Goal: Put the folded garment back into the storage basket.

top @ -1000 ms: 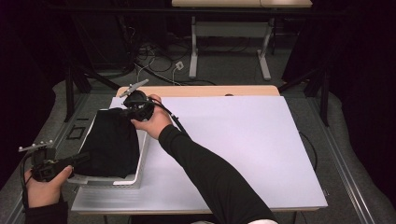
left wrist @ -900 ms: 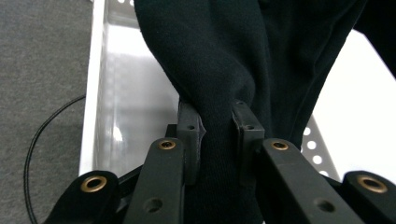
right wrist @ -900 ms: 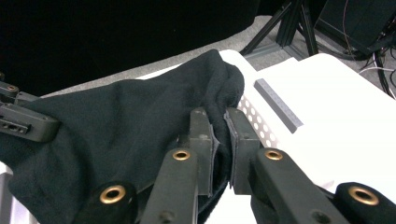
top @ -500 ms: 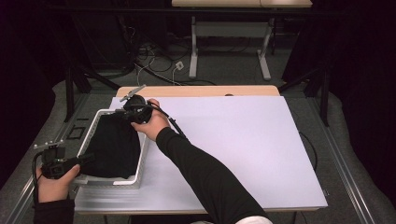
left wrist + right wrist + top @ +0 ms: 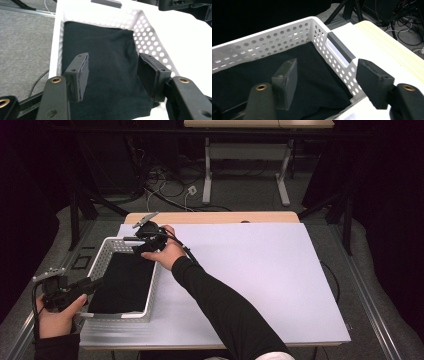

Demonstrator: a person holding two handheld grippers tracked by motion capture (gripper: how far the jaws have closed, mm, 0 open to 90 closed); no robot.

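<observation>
Both tools spread, black cloth lying loose in the white basket.

Left tool (image 5: 92, 284) low at the left of the high view, at the basket's near end, jaws just opened and parted, nothing pinched; in the left gripper view, black cloth (image 5: 110, 65) spread below and beyond the pads, not touched by them. Right tool (image 5: 142, 245) at the basket's far end, upper left of the high view, jaws likewise just opened and wide apart, one over the cloth, the other out past the perforated wall in the right gripper view. Cloth dark, matte, softly creased, folded flat, covering nearly the whole basket (image 5: 102, 255) floor. Basket white, hole-punched, grey handle bar at one end, standing on the pale desk (image 5: 260, 270) at its left side.
</observation>
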